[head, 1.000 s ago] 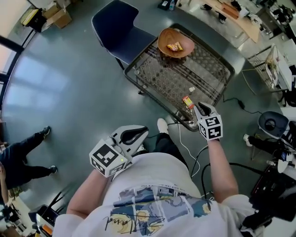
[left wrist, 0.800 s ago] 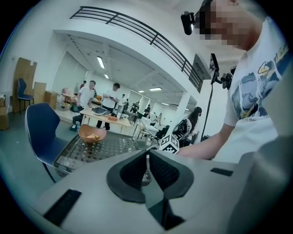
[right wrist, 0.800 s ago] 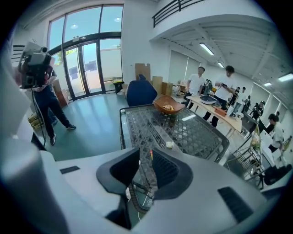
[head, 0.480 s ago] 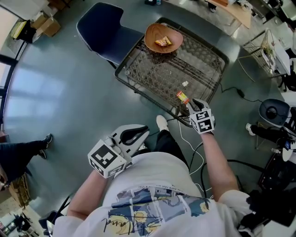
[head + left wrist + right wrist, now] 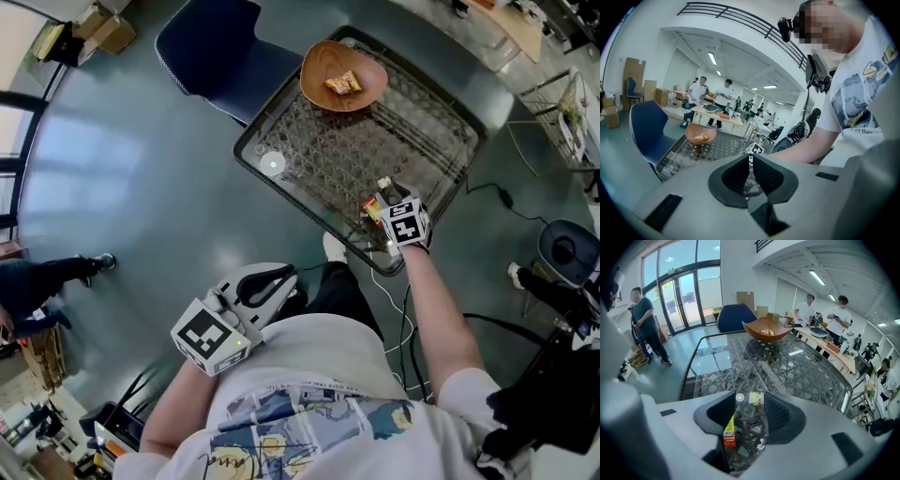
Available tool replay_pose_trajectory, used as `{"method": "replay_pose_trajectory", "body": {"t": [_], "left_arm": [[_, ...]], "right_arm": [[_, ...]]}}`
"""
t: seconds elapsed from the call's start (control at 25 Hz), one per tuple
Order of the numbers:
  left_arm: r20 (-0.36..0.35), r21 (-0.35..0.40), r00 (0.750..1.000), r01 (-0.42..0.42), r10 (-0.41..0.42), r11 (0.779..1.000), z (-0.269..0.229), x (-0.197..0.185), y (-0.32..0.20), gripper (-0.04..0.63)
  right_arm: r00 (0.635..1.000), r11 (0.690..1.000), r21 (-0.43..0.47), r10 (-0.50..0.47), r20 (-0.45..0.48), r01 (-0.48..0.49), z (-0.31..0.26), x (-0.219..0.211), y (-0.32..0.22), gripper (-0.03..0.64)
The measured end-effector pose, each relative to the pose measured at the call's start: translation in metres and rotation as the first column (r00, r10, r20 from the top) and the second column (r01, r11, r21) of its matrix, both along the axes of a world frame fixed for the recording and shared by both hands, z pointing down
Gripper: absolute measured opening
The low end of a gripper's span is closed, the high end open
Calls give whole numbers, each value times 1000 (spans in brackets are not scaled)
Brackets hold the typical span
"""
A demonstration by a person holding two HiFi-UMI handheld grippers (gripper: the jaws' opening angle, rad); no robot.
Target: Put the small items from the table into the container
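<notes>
While opening wide at lower centre, grips nothing with right gripper (image 5: 749,403); packet (image 5: 729,430) between jaws probably light, slippery: pinch flat sides.

The room is looking bright. Daylight is coming in through the tall glass doors (image 5: 689,291), and long ceiling lights (image 5: 816,277) are shining too. In the head view, pale window patches are lying on the shiny floor (image 5: 94,178). A small white glare spot (image 5: 272,163) is glowing near the left corner of the glass bench (image 5: 323,159). Both gripper views are bending round at the edges, with black corners. Far things are looking a little fuzzy.
</notes>
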State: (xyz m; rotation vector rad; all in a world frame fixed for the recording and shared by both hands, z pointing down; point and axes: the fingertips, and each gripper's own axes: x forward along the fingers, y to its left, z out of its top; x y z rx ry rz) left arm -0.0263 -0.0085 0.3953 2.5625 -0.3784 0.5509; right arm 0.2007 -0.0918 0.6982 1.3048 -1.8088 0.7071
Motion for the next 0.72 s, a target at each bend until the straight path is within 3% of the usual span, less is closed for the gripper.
{"method": "replay_pose_trajectory", "body": {"t": [0.4, 0.72], "left_arm": [[38, -36, 994, 101, -100, 994, 13, 13, -26, 11], [30, -36, 991, 135, -134, 990, 11, 17, -37, 11]], "right_arm": [[998, 993, -101, -57, 14, 58, 52, 11, -23, 170], [992, 991, -51, -120, 36, 122, 23, 6, -38, 149]]}}
